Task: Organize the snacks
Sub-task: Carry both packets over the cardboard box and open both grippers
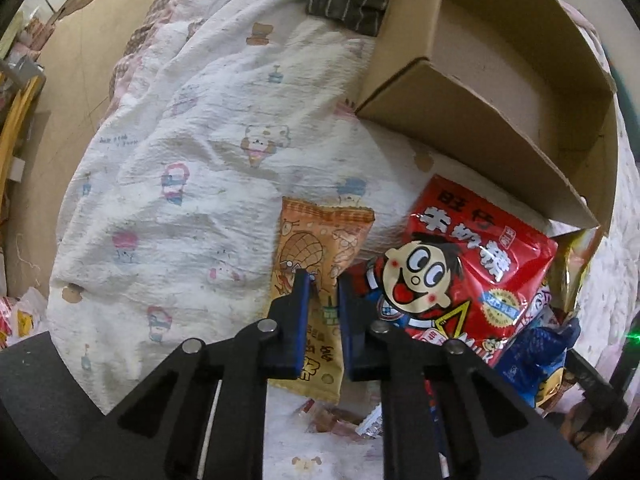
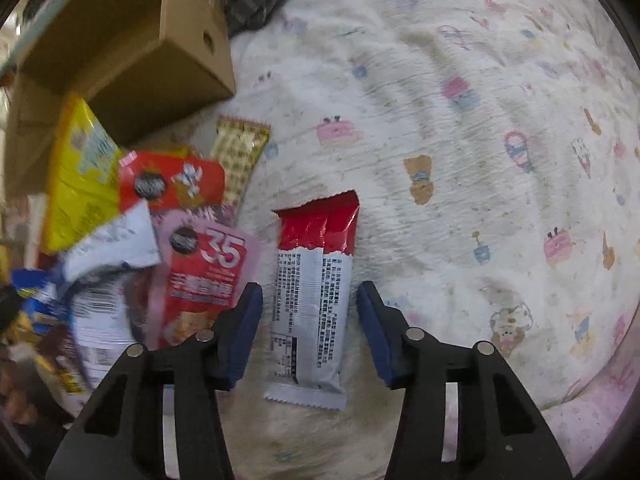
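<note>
Snacks unsorted: left gripper (image 1: 324,280) clamped on peanut pack (image 1: 320,280), likely for the box (image 1: 500,92); right gripper (image 2: 309,300) gaped astride wafer (image 2: 314,300).

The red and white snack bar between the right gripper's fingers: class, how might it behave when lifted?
The red and white snack bar lies flat, so probably light. Its glossy foil looks slippery. The right gripper is open astride it; its flat crimped ends may flop.

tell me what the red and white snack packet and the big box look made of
Red and white snack packet: glossy plastic film, likely; it shows shiny creases and crimped zigzag end seals.
Cardboard box: matte brown cardboard, with folded flaps and plain raw-looking walls.
</note>
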Available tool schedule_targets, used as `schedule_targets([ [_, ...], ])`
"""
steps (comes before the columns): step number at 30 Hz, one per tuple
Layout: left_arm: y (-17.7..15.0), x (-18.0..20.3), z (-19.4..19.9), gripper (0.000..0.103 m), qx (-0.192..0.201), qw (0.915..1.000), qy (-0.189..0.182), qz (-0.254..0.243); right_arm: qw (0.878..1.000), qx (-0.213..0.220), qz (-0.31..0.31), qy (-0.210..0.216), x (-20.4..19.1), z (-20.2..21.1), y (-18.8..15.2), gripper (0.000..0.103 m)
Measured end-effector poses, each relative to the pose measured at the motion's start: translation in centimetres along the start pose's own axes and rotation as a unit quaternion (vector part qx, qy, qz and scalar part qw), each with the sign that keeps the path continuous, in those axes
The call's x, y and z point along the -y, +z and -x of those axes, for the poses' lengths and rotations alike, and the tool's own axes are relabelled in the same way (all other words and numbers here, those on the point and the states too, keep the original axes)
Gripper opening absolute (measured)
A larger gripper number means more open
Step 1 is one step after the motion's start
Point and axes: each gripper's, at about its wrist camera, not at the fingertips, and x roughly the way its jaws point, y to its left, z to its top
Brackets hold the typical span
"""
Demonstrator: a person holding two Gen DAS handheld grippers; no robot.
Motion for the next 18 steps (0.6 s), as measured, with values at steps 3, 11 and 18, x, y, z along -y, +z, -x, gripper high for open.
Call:
schedule_targets([
  [3, 0.5, -1.2, -0.5, 0.014, -0.007, 0.9999, 0.007, -0.004, 0.999, 0.0, 0.022, -0.027, -0.7, -0.5, 0.0, 0.039],
  [11, 0.7, -1.0, 0.6, 0.006, 0.012, 0.9997, 0.013, -0.019, 0.999, 0.043, 0.028, -0.009, -1.1, 1.9, 0.1, 0.035],
  [18, -0.5, -1.8, 5.1, 0.004, 0.048, 0.9985, -0.011, -0.023, 0.994, 0.095, 0.022, 0.056, -0.1, 6.5, -1.0, 0.035],
])
